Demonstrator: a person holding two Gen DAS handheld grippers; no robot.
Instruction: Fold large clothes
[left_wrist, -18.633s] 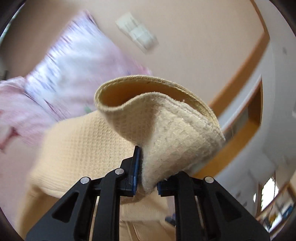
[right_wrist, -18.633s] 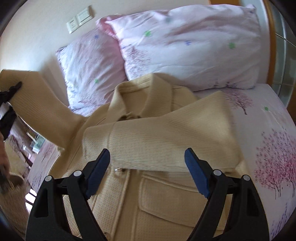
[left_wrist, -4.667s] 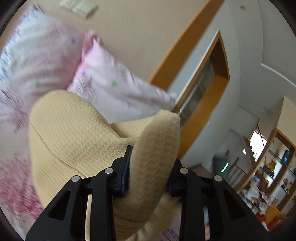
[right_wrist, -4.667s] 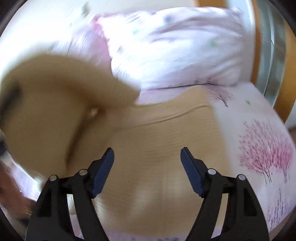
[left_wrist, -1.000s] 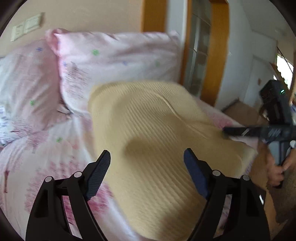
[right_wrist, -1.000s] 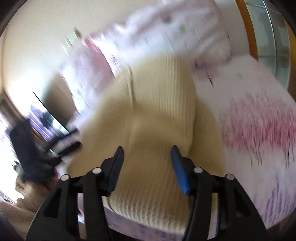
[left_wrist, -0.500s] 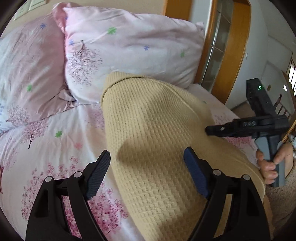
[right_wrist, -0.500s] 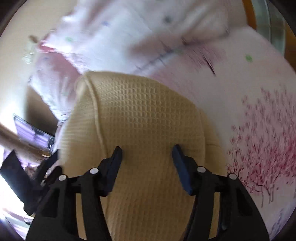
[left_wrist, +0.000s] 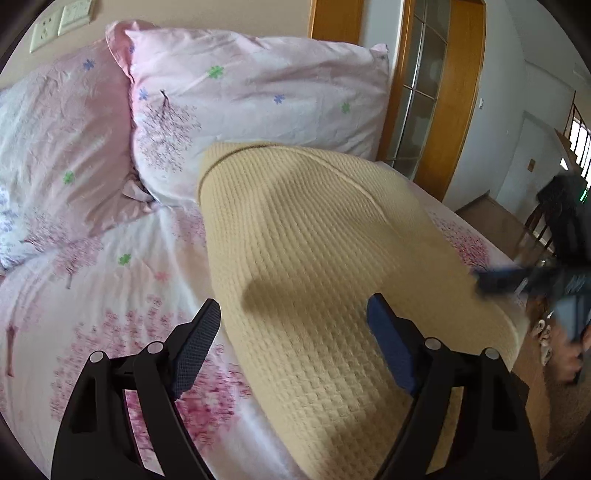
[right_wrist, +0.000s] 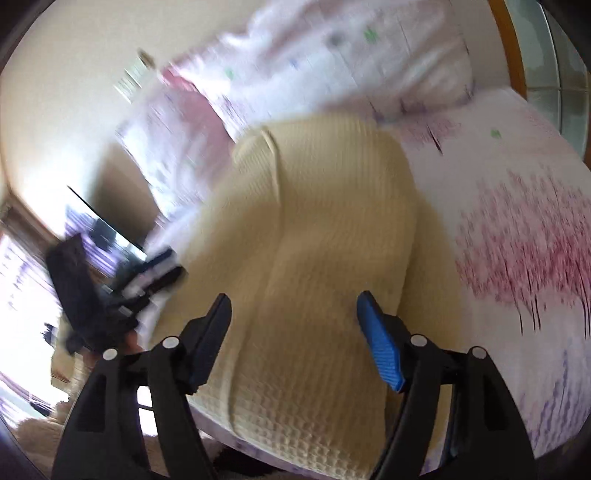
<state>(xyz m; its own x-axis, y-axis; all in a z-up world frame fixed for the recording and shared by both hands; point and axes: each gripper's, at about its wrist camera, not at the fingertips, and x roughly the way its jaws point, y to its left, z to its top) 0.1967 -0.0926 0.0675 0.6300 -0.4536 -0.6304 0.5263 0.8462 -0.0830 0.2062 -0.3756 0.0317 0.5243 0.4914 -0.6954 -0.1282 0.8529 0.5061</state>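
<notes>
the folded cream waffle-knit jacket (left_wrist: 314, 258) lies on the bed (left_wrist: 92, 295) just ahead of both hand-held grippers. the left hand-held gripper (left_wrist: 291, 336) hovers with jaws wide apart, empty. the right hand-held gripper (right_wrist: 293, 325) has jaws opening, gripping nothing.

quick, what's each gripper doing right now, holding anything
Left gripper: open, holding nothing, over the folded garment.
Right gripper: jaws opening, nothing gripped, garment below them.

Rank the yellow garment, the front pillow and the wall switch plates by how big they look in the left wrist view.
1. Yellow garment, though it lies nearest the camera.
2. Front pillow.
3. Wall switch plates.
</notes>
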